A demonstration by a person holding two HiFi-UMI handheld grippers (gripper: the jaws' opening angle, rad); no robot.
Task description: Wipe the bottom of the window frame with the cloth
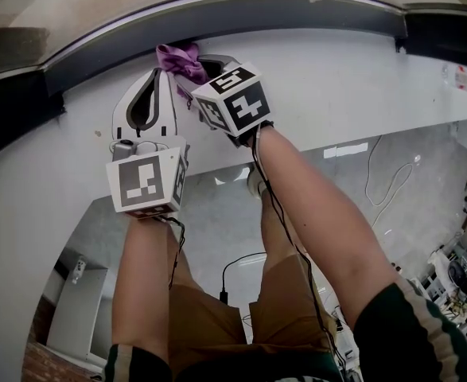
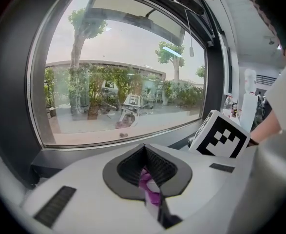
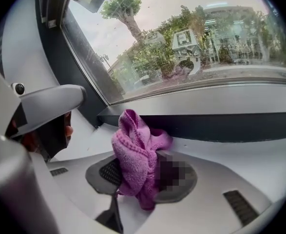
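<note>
With my right gripper (image 3: 142, 179) clamped on the bunched cloth (image 3: 133, 150) near the window frame (image 3: 220, 126) bottom, and my left gripper (image 2: 143, 152) pinching a scrap, I judge wiping comes next: press and drag along.

support: white sill (image 1: 344, 86) | far edge: dark window frame (image 1: 297, 10) | on it: small object (image 1: 458, 78), right end

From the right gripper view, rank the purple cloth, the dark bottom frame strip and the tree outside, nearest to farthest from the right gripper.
1. purple cloth: held in the right gripper, centre.
2. dark bottom frame strip: just beyond, across the middle.
3. tree: outdoors, upper left.
</note>
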